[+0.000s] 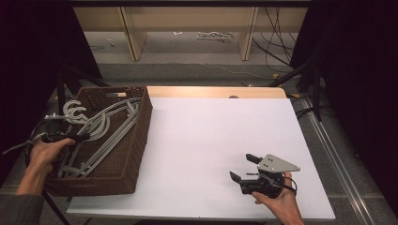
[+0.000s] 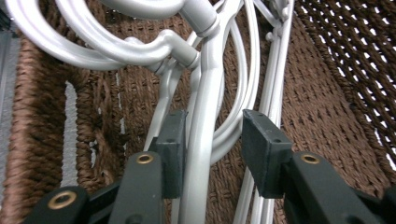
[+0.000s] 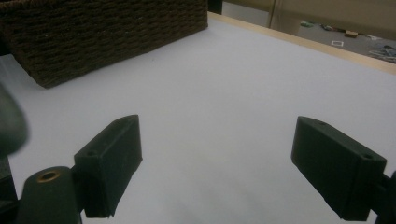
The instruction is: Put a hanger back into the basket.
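Observation:
A brown wicker basket [image 1: 141,136] stands on the left end of the white table [image 1: 211,131] and holds several grey plastic hangers [image 1: 105,124] in a tangle. My left gripper [image 1: 83,137] reaches into the basket from its left side. In the left gripper view it [image 2: 212,135] is open, its jaws on either side of one hanger's arm [image 2: 205,93], which runs close to the left pad [image 2: 173,149]. The hooks [image 2: 107,46] curl just beyond. My right gripper [image 1: 244,167] hovers open over bare table at the front right, jaws wide apart [image 3: 217,154] with nothing between them.
The basket's woven wall [image 3: 107,32] lies far off to the left in the right gripper view. Behind the table are wooden frame legs [image 1: 133,37], floor cables [image 1: 277,42] and dark stands [image 1: 314,79]. The table's front edge [image 1: 202,216] is near the right hand.

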